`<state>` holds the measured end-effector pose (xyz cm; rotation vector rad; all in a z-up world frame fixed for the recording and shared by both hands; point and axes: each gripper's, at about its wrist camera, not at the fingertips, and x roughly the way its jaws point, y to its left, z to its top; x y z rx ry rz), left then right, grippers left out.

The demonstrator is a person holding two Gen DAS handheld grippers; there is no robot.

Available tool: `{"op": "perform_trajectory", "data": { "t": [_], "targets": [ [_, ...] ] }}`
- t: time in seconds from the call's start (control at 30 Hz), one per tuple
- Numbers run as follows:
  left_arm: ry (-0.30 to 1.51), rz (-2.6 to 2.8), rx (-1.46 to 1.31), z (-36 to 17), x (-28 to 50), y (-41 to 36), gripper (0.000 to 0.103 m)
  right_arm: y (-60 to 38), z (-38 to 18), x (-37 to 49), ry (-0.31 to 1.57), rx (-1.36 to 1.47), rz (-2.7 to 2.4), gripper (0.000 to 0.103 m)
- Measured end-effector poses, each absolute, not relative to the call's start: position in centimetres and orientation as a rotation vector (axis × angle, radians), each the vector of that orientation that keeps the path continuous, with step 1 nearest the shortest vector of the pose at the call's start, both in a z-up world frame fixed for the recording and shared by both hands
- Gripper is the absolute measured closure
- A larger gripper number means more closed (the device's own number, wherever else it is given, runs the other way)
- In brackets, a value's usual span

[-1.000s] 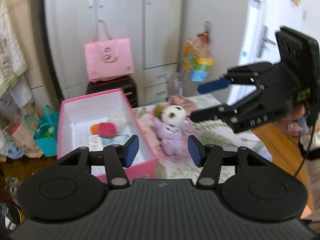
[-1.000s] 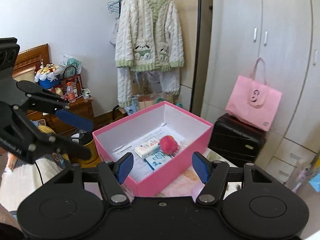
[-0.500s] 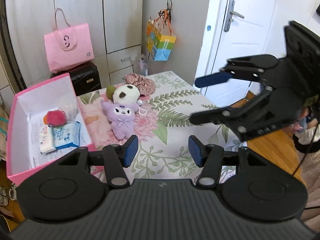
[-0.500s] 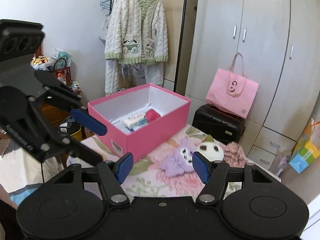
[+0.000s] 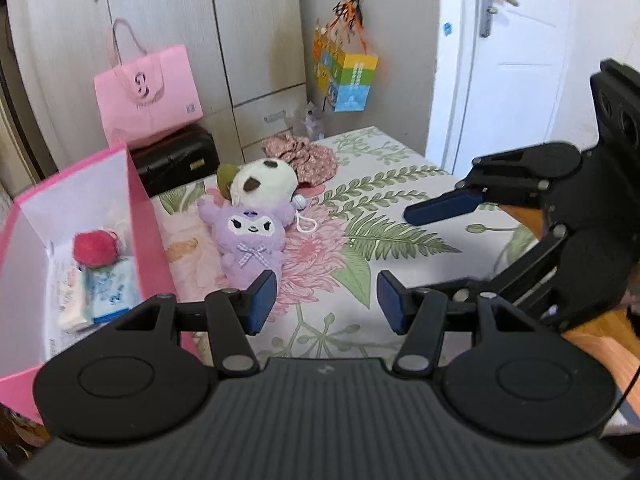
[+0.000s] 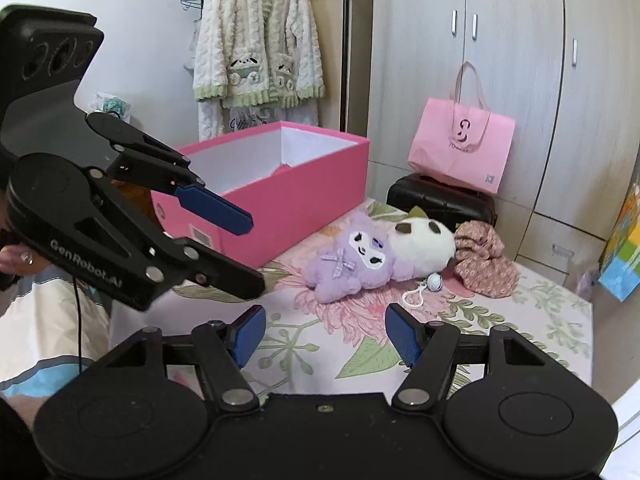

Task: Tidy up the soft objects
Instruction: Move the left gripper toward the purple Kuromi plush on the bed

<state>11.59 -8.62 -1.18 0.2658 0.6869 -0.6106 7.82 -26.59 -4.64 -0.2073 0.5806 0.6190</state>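
Note:
A purple plush point(image 5: 248, 240) point(image 6: 352, 264) lies on the floral bedspread point(image 5: 384, 216), touching a white panda plush point(image 5: 266, 180) point(image 6: 424, 240). A pink floral cloth point(image 5: 300, 156) point(image 6: 484, 264) lies just behind them. An open pink box point(image 5: 132, 200) point(image 6: 280, 196) stands left of the plushes and holds a red pompom point(image 5: 94, 248) and small packets. My left gripper point(image 5: 324, 300) is open and empty, just short of the purple plush. My right gripper point(image 6: 324, 336) is open and empty, above the bedspread in front of the plushes.
A pink tote bag point(image 5: 148, 104) point(image 6: 460, 148) sits on a black suitcase point(image 5: 176, 156) by the wardrobe. A colourful gift bag point(image 5: 344, 76) hangs on the wall. A white door point(image 5: 512, 64) is at the right. A cardigan point(image 6: 256, 40) hangs behind the box.
Both grippers have swung from over the box toward the plushes and dropped lower. The plushes now sit closer in both views. Both stayed open.

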Motion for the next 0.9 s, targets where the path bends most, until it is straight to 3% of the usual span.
{"op": "perform_trajectory", "data": {
  "t": [0.47,0.9],
  "targets": [
    [0.734,-0.405,0.206,-5.3,20.4,-11.3,0.049,-25.0,-11.3,17.1,0.654,-0.077,0.651,0.032],
    [0.789,-0.33,0.16,-7.1,24.0,-11.2,0.045,-22.5,-12.9,19.6,0.682,-0.065,0.644,0.032]
  ]
}}
